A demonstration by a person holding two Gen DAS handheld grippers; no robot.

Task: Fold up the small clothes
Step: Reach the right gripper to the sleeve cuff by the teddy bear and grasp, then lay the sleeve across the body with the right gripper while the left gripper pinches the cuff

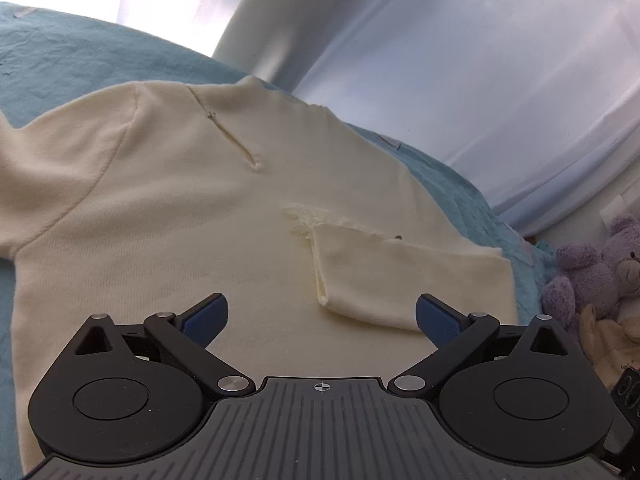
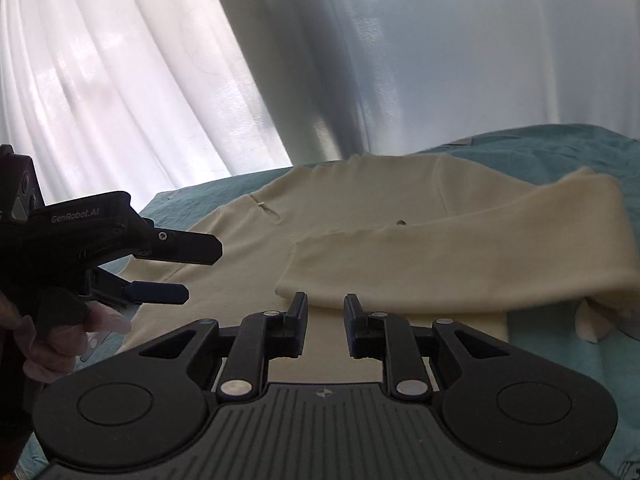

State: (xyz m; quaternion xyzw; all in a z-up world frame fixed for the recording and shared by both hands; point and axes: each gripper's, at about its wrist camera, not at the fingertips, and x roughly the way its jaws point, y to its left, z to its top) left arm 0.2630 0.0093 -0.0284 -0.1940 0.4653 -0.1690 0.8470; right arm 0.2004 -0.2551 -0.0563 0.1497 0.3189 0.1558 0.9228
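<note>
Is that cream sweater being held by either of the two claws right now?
No: the left gripper stands wide open above the cream sweater, and the right gripper has nothing between its fingers.

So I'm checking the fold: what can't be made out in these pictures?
- Sweater hem: left wrist view, hidden behind the left gripper.
- Other sleeve: left wrist view, cut off at the left edge.
- Folded sleeve cuff: right wrist view, partly behind the right gripper.

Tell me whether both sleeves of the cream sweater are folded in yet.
Only one. One sleeve lies folded across the sweater body, cuff near the middle; the other sleeve is spread out over the blue bedcover.
</note>
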